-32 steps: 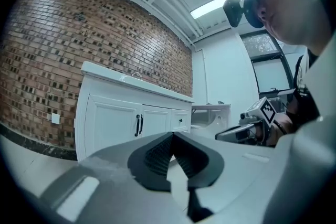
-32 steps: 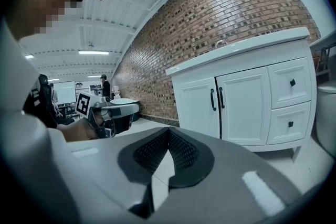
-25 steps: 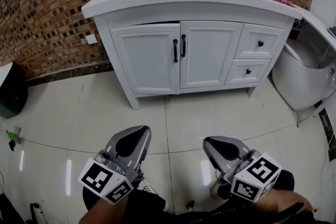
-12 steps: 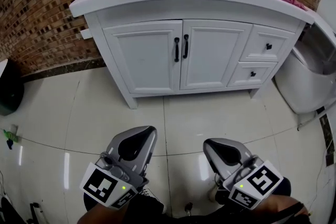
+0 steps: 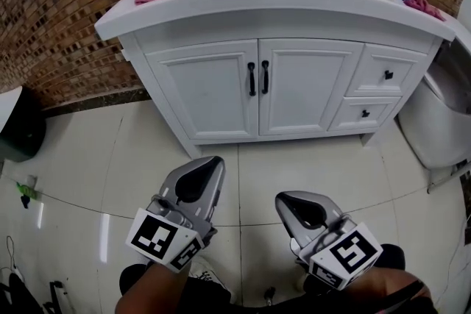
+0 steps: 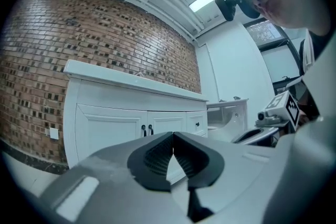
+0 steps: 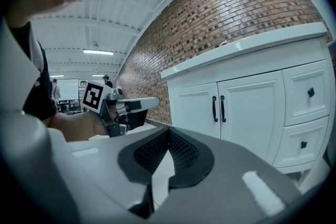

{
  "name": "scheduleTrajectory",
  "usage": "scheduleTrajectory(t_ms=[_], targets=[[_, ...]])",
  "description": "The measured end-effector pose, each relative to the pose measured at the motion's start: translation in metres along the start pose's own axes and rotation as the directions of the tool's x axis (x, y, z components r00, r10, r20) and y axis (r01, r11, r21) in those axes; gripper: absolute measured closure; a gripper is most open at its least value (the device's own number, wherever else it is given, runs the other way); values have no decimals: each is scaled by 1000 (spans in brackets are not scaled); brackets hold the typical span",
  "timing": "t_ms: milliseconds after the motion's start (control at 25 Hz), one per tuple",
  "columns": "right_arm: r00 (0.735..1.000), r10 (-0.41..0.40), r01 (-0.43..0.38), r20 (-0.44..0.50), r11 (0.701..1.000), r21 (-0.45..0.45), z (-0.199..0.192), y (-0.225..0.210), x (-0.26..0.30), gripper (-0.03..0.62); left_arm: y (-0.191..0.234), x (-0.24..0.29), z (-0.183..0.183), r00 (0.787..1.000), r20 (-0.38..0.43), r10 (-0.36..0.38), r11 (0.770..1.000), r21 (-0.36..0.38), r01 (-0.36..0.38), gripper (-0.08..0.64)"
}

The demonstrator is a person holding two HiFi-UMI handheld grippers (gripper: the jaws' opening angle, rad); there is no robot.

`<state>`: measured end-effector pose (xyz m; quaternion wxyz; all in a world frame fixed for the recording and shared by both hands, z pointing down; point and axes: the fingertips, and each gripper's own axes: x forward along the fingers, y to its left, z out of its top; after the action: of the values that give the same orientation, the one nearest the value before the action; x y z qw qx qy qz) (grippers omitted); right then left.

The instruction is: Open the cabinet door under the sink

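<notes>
Cabinet doors closed. Left claw and right claw both pressed together, empty, above floor, well apart from door handles.

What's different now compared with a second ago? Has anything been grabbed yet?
The left gripper and right gripper have both moved forward, toward the vanity, which looks nearer now. Nothing was taken hold of or let go: both pairs of jaws stay shut and empty. The cabinet doors stay closed.
</notes>
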<state>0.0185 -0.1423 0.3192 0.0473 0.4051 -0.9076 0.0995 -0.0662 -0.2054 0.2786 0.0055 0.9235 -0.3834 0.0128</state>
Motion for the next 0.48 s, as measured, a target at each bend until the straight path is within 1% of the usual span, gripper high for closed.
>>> scheduleTrajectory(t_ms=[200, 320, 480], targets=[[1000, 22, -21, -15, 999, 42, -8, -19, 6, 584, 13, 28, -2, 999, -3, 36, 999, -11, -36, 532], [1000, 16, -16, 6, 999, 48, -2, -32, 8, 584, 28, 49, -7, 998, -14, 60, 998, -11, -60, 518], [999, 2, -4, 33, 999, 53, 7, -45, 6, 584, 46, 79, -16, 997, -34, 73, 997, 3, -73, 492]])
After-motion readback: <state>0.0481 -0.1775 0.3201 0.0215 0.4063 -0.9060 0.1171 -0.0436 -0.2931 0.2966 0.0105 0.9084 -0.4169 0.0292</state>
